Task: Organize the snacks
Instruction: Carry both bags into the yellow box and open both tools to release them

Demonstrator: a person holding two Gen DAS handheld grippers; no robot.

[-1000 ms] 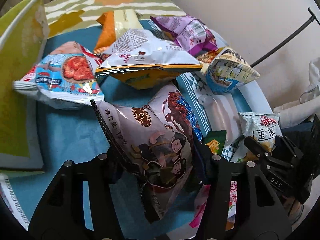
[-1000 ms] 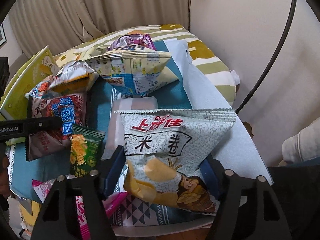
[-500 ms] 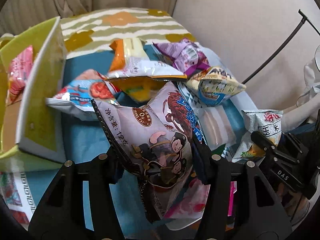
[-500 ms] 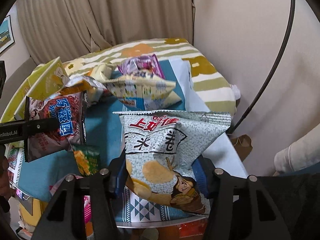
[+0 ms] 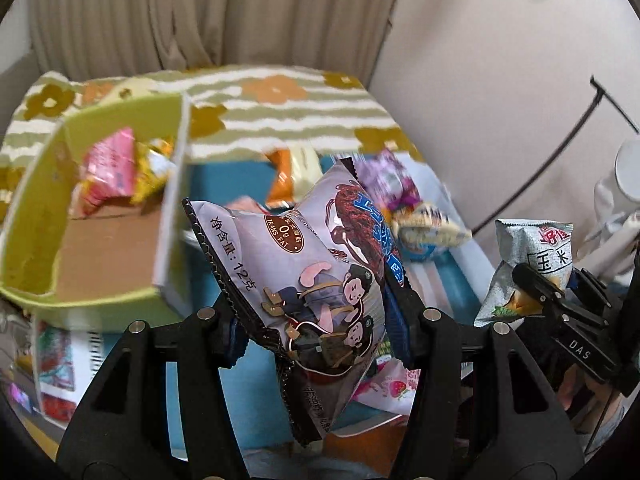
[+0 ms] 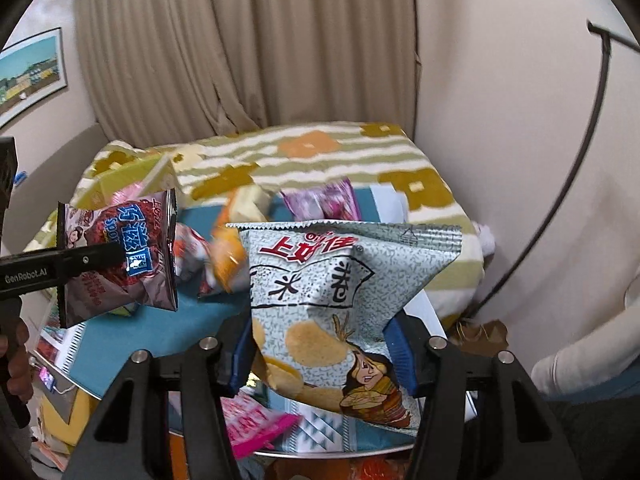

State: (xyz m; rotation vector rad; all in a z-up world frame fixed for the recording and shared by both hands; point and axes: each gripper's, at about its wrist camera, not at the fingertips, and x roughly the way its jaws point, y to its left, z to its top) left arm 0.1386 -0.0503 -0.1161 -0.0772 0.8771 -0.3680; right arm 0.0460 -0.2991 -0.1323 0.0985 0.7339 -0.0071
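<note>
**Two packets coming up off the table at once**

Beige curtains and a flower-striped blanket are filling the background behind a low table (image 6: 132,332) with a teal cloth, where loose snack packets are lying scattered. Both grippers are now sitting higher over it than a second ago, so more curtain and less tabletop is showing in each wrist view.

The left gripper (image 5: 316,316) is pinching a pale purple snack packet (image 5: 304,280) between nearly closed jaws, its grip unchanged over the last second; the packet is hanging clear of the cloth. The right gripper (image 6: 324,348) is clamping a grey-speckled corn-roll packet (image 6: 340,300); its jaws have just been closing further on the bag, which is now creasing between the pads and is lifted off the table too.

To the left, the yellow-green cardboard box (image 5: 168,208) is coming fully into the left wrist view, with a pink packet (image 5: 108,172) and a yellow one already inside. That suggests both held packets are heading for the box. Orange, purple and white packets are remaining on the cloth, so plenty of sorting is left.
</note>
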